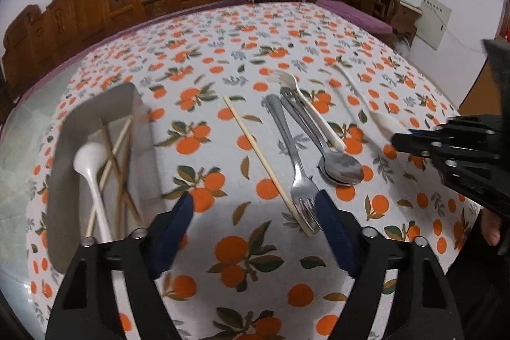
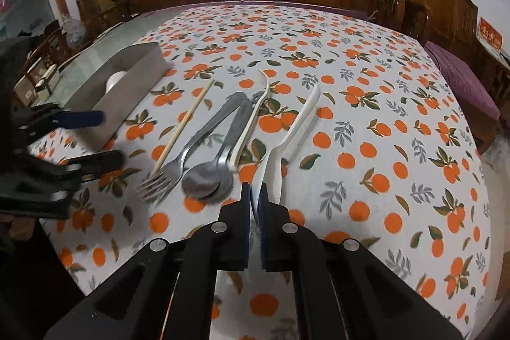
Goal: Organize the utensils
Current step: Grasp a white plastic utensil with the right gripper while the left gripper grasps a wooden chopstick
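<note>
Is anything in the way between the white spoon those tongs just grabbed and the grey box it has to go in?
Yes. The right tongs grip the white plastic spoon. Between it and the grey rectangular box lie a white plastic fork, metal spoons, a metal fork, a wooden chopstick and the open left tongs.

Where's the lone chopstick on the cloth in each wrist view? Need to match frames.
Left wrist: the chopstick runs diagonally through the centre, its near end by the metal fork tines, just left of them.
Right wrist: the chopstick lies left of centre, slanting up to the right, between the grey tray and the fork.
Shared landmark: the metal fork beside it.
</note>
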The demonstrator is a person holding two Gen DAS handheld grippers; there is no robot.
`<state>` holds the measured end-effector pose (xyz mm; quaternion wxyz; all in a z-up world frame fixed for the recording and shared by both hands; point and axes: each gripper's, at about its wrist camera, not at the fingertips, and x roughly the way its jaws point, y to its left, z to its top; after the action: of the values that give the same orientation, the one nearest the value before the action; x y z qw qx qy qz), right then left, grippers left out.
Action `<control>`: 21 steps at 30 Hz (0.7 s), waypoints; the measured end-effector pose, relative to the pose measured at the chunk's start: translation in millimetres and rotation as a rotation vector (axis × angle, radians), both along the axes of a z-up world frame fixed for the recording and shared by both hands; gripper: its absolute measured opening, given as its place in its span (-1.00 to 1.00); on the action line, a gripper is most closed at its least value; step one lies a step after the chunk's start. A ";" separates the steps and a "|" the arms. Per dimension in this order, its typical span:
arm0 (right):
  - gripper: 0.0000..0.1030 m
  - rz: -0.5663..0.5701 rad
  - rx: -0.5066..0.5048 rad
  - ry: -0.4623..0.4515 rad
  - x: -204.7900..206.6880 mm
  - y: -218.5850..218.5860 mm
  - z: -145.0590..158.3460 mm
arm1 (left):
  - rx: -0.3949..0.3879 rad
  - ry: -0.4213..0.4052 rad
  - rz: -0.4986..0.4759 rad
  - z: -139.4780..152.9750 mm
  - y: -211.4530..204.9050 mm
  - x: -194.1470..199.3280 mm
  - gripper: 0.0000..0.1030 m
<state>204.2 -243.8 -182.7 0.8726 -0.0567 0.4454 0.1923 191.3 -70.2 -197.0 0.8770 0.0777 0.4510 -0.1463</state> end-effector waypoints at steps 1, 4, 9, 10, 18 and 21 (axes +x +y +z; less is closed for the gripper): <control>-0.89 0.006 -0.001 -0.004 -4.7 0.3 2.1 | 0.000 0.009 0.001 -3.3 -1.6 0.8 0.30; -0.89 0.021 0.003 -0.012 -14.4 2.0 7.4 | -0.008 0.040 0.008 -13.5 -5.4 3.7 0.14; -0.89 0.040 0.016 -0.023 -27.3 5.1 13.6 | -0.044 0.086 0.016 -26.0 -7.6 6.4 -0.02; -0.89 0.042 0.021 -0.023 -29.7 5.4 14.3 | -0.045 0.086 0.019 -26.6 -7.8 6.3 -0.02; -0.89 0.051 0.037 -0.025 -35.3 7.7 15.6 | -0.068 0.090 0.032 -26.4 -4.4 3.9 -0.34; -0.89 0.052 0.042 -0.028 -36.6 7.5 16.2 | -0.078 0.094 0.036 -26.4 -2.7 4.4 -0.34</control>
<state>167.6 -236.3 -166.5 0.8745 -0.0525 0.4274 0.2233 195.7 -72.9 -223.5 0.8598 0.0283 0.4868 -0.1515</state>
